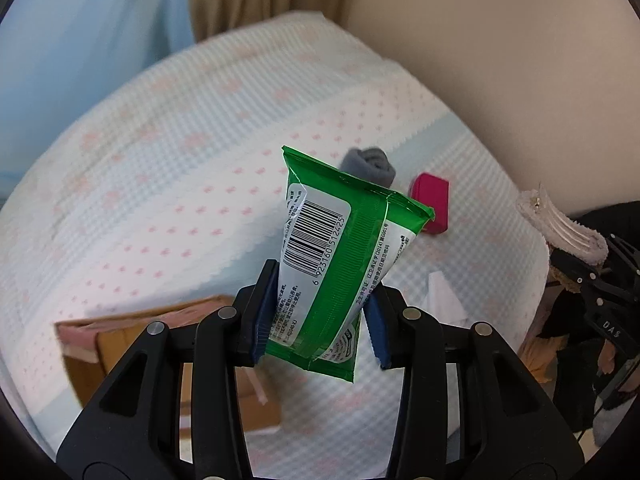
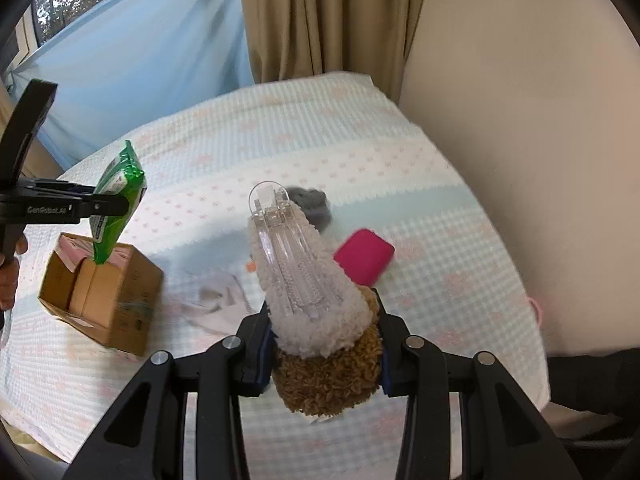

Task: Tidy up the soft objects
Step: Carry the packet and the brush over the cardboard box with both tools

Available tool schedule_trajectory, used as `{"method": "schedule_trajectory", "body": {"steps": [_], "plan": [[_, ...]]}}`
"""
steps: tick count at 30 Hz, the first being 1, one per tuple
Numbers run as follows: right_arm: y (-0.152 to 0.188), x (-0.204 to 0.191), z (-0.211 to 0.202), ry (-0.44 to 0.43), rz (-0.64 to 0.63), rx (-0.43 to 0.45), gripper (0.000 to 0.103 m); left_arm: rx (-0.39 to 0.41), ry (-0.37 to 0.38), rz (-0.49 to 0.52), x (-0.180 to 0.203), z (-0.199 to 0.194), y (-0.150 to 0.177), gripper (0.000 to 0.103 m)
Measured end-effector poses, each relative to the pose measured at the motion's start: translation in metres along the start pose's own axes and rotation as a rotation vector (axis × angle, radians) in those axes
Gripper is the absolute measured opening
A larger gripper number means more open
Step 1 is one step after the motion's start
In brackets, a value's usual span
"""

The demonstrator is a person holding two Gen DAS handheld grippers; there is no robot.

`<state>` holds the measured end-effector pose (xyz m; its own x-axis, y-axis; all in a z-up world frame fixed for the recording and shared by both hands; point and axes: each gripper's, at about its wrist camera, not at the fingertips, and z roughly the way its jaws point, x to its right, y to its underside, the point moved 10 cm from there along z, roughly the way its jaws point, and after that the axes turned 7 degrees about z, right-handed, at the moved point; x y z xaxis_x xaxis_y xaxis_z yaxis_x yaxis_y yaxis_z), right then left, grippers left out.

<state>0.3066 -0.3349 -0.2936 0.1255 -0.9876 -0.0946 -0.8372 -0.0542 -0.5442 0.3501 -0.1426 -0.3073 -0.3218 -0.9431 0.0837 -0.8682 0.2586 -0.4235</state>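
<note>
Your left claw (image 1: 320,320) squeezes a green wipes pack (image 1: 340,256) and holds it up above the bed (image 1: 160,200), right over the open cardboard box (image 2: 100,292) at 9 o'clock. Your right claw (image 2: 324,352) grips a fluffy hair clip (image 2: 312,292). A gray roll (image 2: 314,204) and pink sponge (image 2: 364,256) lie at 1 o'clock.

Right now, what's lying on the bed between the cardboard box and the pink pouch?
In the right wrist view, a crumpled white cloth lies on the bedspread between the cardboard box and pink pouch.
</note>
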Motion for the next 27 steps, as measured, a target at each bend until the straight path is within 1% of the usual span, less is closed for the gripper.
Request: {"method": "schedule_trajectory", "body": {"steps": [2, 4, 8, 12, 14, 19, 23, 25, 27], "plan": [[-0.005, -0.025, -0.019, -0.013, -0.002, 0.023, 0.037, 0.028, -0.029, 0.008, -0.015, -0.027, 0.012, 0.037], [-0.007, -0.049, -0.032, -0.03, -0.008, 0.042, 0.037, 0.046, -0.053, 0.009, -0.031, -0.046, 0.025, 0.037], [-0.01, -0.108, -0.054, -0.062, -0.034, 0.07, 0.037, 0.071, -0.078, -0.029, -0.068, -0.087, 0.058, 0.037], [-0.005, -0.157, -0.06, -0.063, -0.058, 0.04, 0.037, 0.079, -0.125, -0.042, -0.107, -0.117, 0.091, 0.037], [0.0, -0.182, -0.063, -0.072, -0.062, 0.023, 0.037, 0.073, -0.117, -0.055, -0.125, -0.126, 0.107, 0.037], [0.009, -0.234, -0.06, -0.095, -0.103, -0.012, 0.037, 0.037, -0.133, -0.062, -0.167, -0.123, 0.139, 0.037], [0.018, -0.281, -0.038, -0.138, -0.128, -0.075, 0.037, -0.009, -0.128, -0.092, -0.195, -0.11, 0.161, 0.037], [0.021, -0.301, -0.03, -0.144, -0.153, -0.099, 0.037, -0.027, -0.13, -0.111, -0.205, -0.102, 0.17, 0.037], [0.022, -0.316, -0.014, -0.15, -0.177, -0.127, 0.037, -0.055, -0.146, -0.126, -0.217, -0.092, 0.179, 0.036]]}}
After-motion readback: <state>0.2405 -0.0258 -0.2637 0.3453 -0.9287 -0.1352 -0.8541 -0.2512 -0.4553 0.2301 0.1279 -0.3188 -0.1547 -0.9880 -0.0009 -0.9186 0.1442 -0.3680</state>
